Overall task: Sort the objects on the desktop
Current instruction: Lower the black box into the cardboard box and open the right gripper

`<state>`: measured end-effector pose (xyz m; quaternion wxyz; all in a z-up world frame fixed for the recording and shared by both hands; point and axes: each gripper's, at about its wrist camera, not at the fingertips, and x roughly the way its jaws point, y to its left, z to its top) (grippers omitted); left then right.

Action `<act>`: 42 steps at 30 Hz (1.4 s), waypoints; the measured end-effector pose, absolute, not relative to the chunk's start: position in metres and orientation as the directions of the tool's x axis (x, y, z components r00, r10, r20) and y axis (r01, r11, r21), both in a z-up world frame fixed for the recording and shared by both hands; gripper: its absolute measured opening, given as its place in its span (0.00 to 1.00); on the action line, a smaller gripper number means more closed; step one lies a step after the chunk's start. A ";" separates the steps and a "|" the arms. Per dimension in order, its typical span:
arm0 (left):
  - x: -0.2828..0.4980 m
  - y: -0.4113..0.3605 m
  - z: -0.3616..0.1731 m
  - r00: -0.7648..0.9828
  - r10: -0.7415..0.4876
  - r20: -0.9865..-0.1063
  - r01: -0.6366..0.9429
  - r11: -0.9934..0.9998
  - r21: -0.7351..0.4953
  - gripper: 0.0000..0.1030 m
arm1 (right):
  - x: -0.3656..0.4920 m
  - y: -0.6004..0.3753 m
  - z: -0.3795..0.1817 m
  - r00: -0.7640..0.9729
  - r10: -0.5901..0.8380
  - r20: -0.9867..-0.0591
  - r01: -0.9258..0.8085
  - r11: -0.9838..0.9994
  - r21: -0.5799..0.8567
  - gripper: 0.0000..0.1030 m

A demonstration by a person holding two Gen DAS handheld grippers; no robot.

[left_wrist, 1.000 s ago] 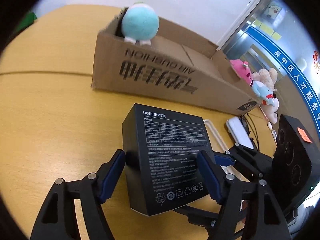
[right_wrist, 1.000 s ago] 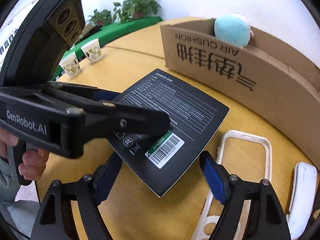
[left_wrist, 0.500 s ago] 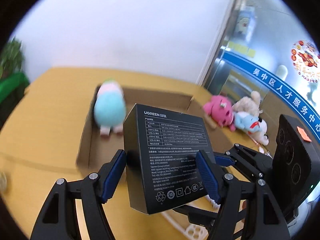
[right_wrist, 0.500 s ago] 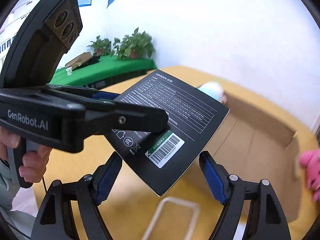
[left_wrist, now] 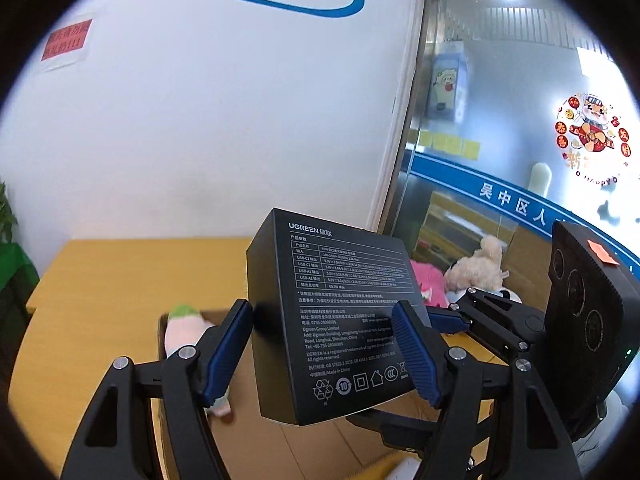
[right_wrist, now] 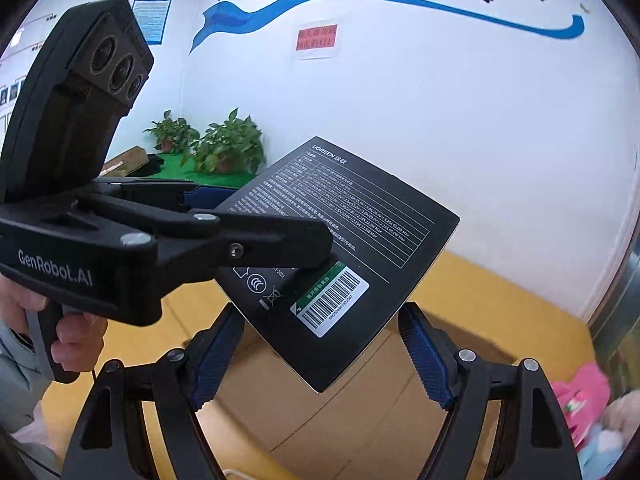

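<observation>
A black UGREEN box hangs in the air above the open cardboard box, carried by both grippers. My left gripper is shut on it, a blue pad pressed on each side. From the right, my right gripper clamps the same box. In the right wrist view the black box sits cornerwise in my right gripper, its pads on two edges. The left gripper's finger lies across the box's face, and a hand holds its grip. The cardboard box lies below.
A blurred pink and green plush lies in the cardboard box. Pink and cream plush toys sit at the yellow table's far right, by a glass partition. A white wall stands behind; potted plants stand far left.
Both grippers have risen together with the black box, from just above the table to well over the cardboard box. The views now take in the wall. Neither grip has changed.
</observation>
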<state>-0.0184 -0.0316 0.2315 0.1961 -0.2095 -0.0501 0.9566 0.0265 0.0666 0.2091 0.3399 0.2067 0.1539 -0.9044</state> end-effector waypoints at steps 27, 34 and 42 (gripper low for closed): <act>-0.240 -0.025 0.085 -0.606 0.358 -0.710 -0.188 -0.932 -0.309 0.69 | -0.224 0.051 0.072 -0.446 -0.507 -0.738 0.706 -0.706 0.058 0.76; -0.267 0.000 0.039 -0.463 0.283 -0.840 -0.127 -0.959 -0.254 0.69 | -0.274 0.057 0.003 -0.300 -0.508 -0.808 0.688 -0.702 0.185 0.75; -0.280 0.021 0.015 -0.382 0.179 -0.907 -0.136 -0.981 -0.136 0.68 | -0.293 0.053 -0.025 -0.265 -0.478 -0.837 0.633 -0.741 0.223 0.73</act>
